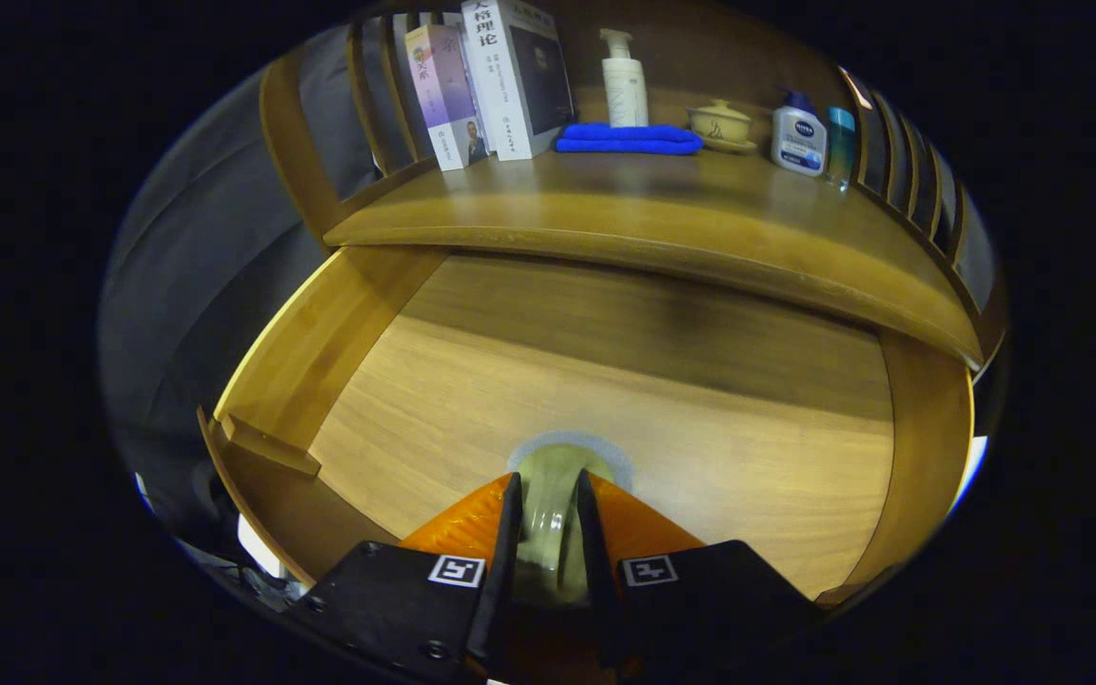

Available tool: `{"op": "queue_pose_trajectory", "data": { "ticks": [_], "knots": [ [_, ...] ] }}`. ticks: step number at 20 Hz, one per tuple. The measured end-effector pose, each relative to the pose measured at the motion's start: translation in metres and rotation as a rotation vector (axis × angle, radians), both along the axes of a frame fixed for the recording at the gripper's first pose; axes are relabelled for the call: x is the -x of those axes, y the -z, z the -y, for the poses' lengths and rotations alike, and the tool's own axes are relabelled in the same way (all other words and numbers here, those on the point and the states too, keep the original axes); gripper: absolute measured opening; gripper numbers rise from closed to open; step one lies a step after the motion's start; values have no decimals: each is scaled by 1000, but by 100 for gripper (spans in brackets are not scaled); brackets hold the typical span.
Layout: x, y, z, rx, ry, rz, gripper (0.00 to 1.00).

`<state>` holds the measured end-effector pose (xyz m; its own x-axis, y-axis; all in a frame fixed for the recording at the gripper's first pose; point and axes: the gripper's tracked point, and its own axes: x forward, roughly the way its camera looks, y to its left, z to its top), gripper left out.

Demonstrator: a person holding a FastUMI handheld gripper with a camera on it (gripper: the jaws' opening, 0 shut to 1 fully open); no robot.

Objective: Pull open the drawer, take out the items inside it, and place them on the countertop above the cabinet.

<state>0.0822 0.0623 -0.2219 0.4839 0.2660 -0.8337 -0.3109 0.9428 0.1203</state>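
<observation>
Between our fingers [548, 514] sits a pale green glazed cup [553, 495], low over the floor of the open drawer [662, 419]. The fingers are drawn in narrow with the cup's wall between them, and both look pressed against it, so we judge we have hold of it. Whether the cup is resting on the drawer floor or lifted a little off it we cannot tell; a grey ring shows around its rim on the wood.

The cup looks like ceramic: stiff, light enough for one grip, but slick with glaze and liable to chip if knocked. We judge the wall just below the rim is the sound place to hold, with steady pressure and the cup kept upright, since a smooth curved side may swivel between the fingers.

Beyond the cup the drawer floor runs bare to the back. Above the cup, the counter [662, 219] juts over the drawer, and its front edge is what we must clear on the way up. Farther beyond the cup, at the back of the counter, stand two books [500, 86], a folded blue cloth [629, 140], a pump bottle [624, 86], a small lidded bowl [721, 124] and two more bottles [812, 138]. The counter's front part, nearest the cup, is bare wood and we judge it fit for setting down.
</observation>
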Motion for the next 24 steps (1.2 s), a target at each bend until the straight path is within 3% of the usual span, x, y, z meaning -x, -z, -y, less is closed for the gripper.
{"op": "queue_pose_trajectory", "data": {
  "ticks": [1, 2, 14, 24],
  "knots": [
    [-8, 8, -3, -14, 18, 13, 38],
    [-1, -2, 1, -13, 22, 25, 18],
    [-14, -83, 4, -78, 32, 415, 18],
    [-43, -147, 13, -133, 98, 541, 18]
  ]
}}
